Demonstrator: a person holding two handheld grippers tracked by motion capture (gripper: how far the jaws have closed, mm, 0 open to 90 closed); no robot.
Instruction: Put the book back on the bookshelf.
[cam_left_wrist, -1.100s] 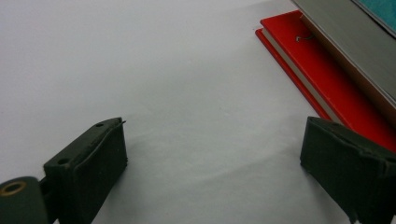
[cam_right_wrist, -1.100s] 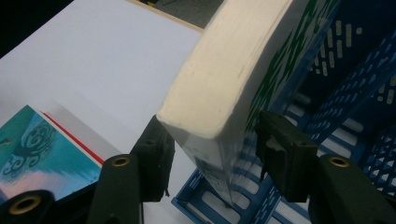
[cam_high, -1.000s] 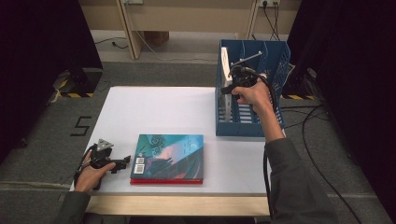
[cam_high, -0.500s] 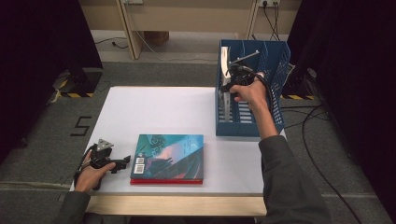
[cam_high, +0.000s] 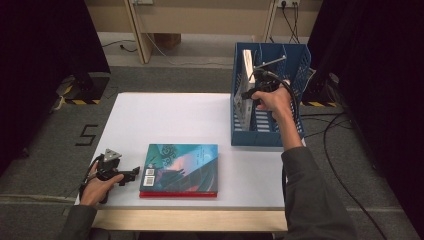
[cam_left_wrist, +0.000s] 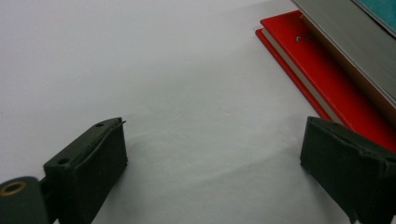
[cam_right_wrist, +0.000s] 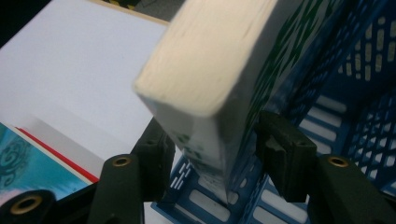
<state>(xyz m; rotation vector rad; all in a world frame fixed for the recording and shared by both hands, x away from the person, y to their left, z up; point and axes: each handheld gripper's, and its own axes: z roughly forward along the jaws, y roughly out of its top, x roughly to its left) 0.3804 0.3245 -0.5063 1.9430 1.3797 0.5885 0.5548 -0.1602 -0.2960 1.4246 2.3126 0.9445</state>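
The white book (cam_right_wrist: 210, 79) stands upright between the jaws of the right gripper (cam_right_wrist: 217, 149), cream page edge facing the camera and a green-patterned cover on its right side. In the right gripper view the jaws sit either side of its lower part; the left jaw lies against the book, while a narrow gap seems to show at the right jaw, so whether the book is firmly clamped cannot be told for sure. In the high view this book (cam_high: 246, 87) stands at the left wall of the blue crate (cam_high: 292, 132), and the right gripper (cam_high: 250, 94) meets it from the crate's inner side. Below and beyond the jaws lies the crate's slotted blue floor (cam_right_wrist: 327, 112), its perforated wall rising to the right.

To the lower left of this gripper, on the white table (cam_right_wrist: 74, 60), a corner of the teal book (cam_right_wrist: 28, 163) shows with its red edge.

The left gripper (cam_high: 131, 172) rests on the table (cam_high: 165, 117) in the person's left hand (cam_high: 97, 187), jaws spread wide and holding nothing. In the left gripper view the teal book's red cover (cam_left_wrist: 327, 79) lies ahead and to the right of the gripper (cam_left_wrist: 212, 154), just beyond the right jaw, with bare table between the jaws
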